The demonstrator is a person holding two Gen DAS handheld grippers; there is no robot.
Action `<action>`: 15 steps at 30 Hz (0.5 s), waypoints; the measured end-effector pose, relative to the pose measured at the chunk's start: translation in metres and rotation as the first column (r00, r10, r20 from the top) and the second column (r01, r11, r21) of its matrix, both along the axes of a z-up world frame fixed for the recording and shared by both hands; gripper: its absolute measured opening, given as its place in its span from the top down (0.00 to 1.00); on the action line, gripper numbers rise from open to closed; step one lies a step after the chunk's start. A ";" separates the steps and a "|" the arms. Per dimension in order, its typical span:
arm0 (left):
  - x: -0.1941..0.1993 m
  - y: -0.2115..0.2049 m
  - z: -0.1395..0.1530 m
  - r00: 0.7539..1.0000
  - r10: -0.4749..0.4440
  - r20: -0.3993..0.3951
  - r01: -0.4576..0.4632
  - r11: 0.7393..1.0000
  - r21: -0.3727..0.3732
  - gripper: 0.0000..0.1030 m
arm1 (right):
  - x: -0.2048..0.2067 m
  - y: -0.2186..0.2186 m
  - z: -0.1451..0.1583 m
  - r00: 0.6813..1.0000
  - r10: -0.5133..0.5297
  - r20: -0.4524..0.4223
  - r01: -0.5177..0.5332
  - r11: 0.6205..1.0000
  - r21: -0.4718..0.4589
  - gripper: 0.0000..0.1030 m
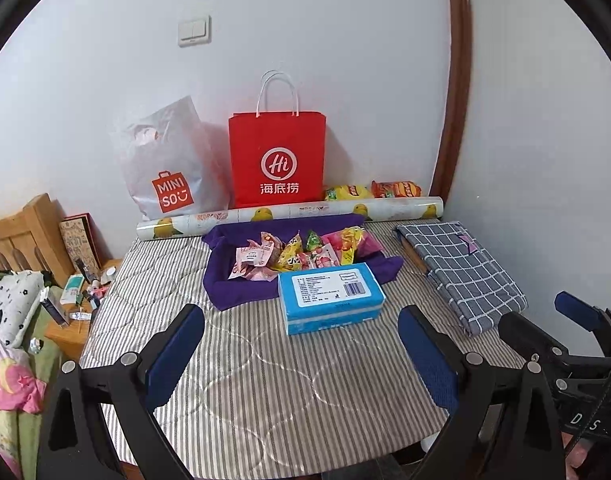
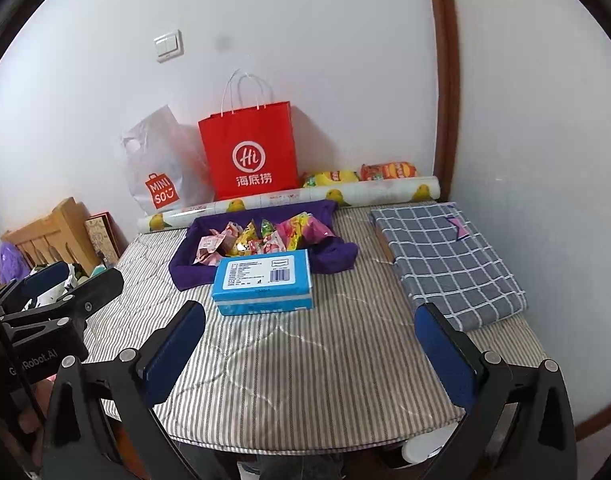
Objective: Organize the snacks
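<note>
The left gripper (image 1: 301, 344) is hovering with its jaws spread wide and nothing between them, low over the near part of the striped tabletop (image 1: 241, 380), well short of the goods. At the back left, a white Miniso bag (image 1: 165, 168) and a red Haidilao paper bag (image 1: 277, 156) are leaning on the wall; a careless reach past them could be tipping either over.

In the middle, the wrapped snacks (image 1: 301, 254) are lying heaped on a purple cloth (image 1: 233, 284). The wrappers look thin and slick, so a pinch is likely to be catching two at once or dragging the cloth along. A blue tissue pack (image 1: 329, 296) is sitting just in front of the heap, blocking a straight approach and liable to be shoved.

Further right, two larger snack bags (image 1: 373, 191) are wedged behind a patterned roll (image 1: 289, 216), which may be rolling if nudged. The right gripper (image 2: 309, 344) is likewise gaping and empty, near a folded checked cloth (image 2: 445, 256).
</note>
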State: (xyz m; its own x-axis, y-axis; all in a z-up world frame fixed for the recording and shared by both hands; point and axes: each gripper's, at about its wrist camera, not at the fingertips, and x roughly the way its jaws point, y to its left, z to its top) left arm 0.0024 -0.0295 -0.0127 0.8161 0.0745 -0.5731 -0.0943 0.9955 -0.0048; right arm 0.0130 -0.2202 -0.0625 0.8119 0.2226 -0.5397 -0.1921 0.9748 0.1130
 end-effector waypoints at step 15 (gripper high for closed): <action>-0.016 -0.004 0.005 1.000 -0.008 0.013 0.008 1.000 -0.007 0.05 | -0.024 0.005 0.009 0.999 -0.005 0.049 0.008 0.999 -0.050 0.00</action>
